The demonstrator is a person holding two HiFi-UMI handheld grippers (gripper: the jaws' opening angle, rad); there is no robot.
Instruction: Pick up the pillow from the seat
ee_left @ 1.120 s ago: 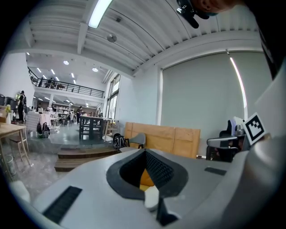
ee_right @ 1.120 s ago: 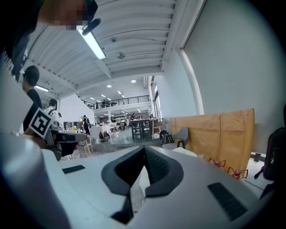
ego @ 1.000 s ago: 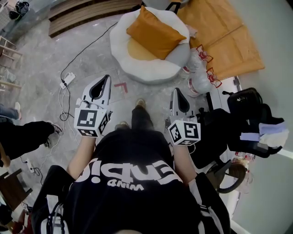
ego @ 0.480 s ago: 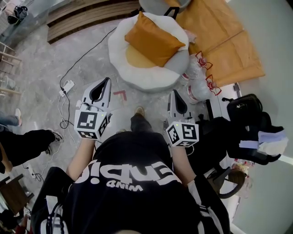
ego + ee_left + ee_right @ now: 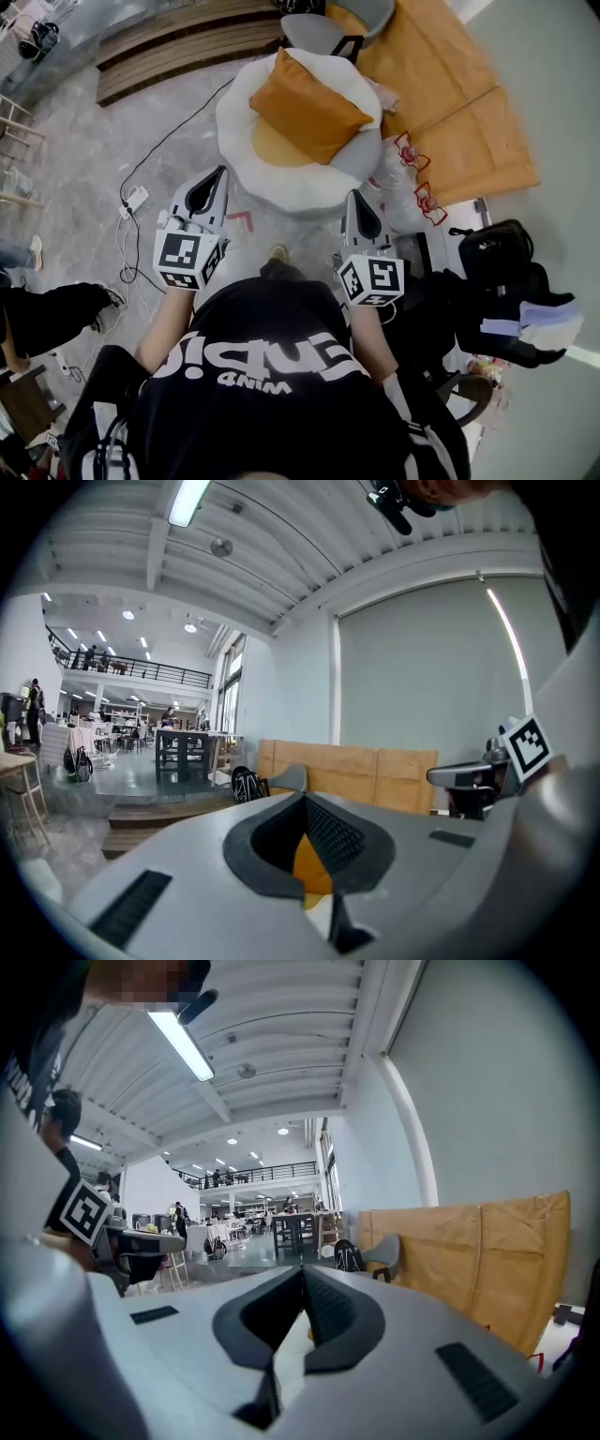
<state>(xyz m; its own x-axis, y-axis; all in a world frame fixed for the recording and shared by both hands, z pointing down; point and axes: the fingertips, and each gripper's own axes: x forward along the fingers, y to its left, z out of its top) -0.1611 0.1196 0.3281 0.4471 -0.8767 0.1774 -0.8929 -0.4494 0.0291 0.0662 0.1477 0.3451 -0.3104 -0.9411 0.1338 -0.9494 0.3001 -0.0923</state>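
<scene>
**While the gap closes, both grippers stay shut and empty**

As the person walks toward the seat [image 5: 302, 192], the head view shows the round white cushion lower in the frame than a second ago. It now sits much nearer the two gripper tips. The orange pillow [image 5: 309, 105] has not shifted on it. It lies across the far right part of the seat, one corner pointing away from the person, and nothing touches it. I judge this to be the approach step and close to its end, since the near rim of the seat now lies just beyond the tips, though the pillow itself is not yet within reach.

The left gripper [image 5: 221, 172] has its jaws pressed together with nothing between them. Its own view shows a patch of the orange pillow [image 5: 311, 866] only through the hollow behind the closed tips. The right gripper [image 5: 352, 195] is likewise closed and empty. Both would have to spread before either could take the pillow.

Both forearms reach straight ahead from the body, side by side and well apart. The grippers are held close to level with their tips dipped a little. The left aims at the seat's near left rim and the right at its near right rim
</scene>
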